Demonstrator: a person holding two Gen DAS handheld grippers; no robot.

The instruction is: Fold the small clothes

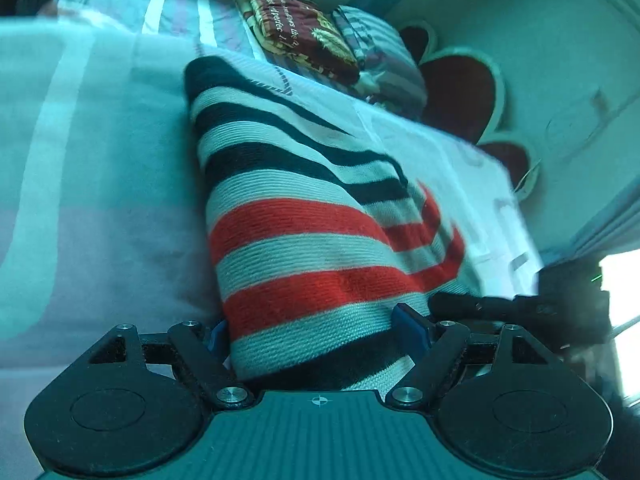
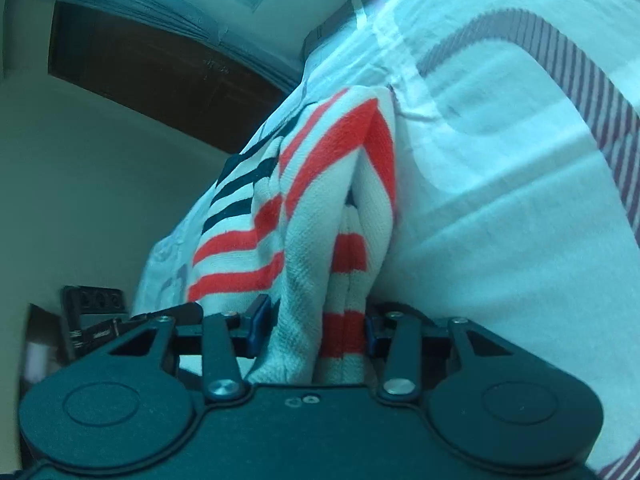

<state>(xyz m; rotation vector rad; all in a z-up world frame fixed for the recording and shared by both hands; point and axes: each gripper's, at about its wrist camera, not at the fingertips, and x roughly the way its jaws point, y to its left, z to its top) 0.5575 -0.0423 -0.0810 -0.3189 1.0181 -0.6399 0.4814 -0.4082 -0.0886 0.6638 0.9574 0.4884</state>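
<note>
A knitted sweater [image 1: 296, 216] with white, navy and red stripes lies lengthwise on a pale bedsheet [image 1: 100, 160]. Its near end runs between the blue pads of my left gripper [image 1: 312, 328], which touch it on both sides across a wide band of cloth. In the right wrist view the same sweater [image 2: 320, 184] is bunched into upright folds. My right gripper [image 2: 316, 324] is shut on that bunch, and the pads squeeze it narrow. The bedsheet [image 2: 500, 200] spreads out to the right of it. A dark gripper part [image 1: 500, 304] shows at the sweater's right edge.
A folded maroon printed cloth [image 1: 296, 36] and a folded striped cloth [image 1: 380, 56] lie at the far end of the bed. Red heart-shaped shapes [image 1: 460, 96] sit beside them against the wall. A dark wooden panel [image 2: 160, 68] and a wall socket [image 2: 96, 300] are left of the bed.
</note>
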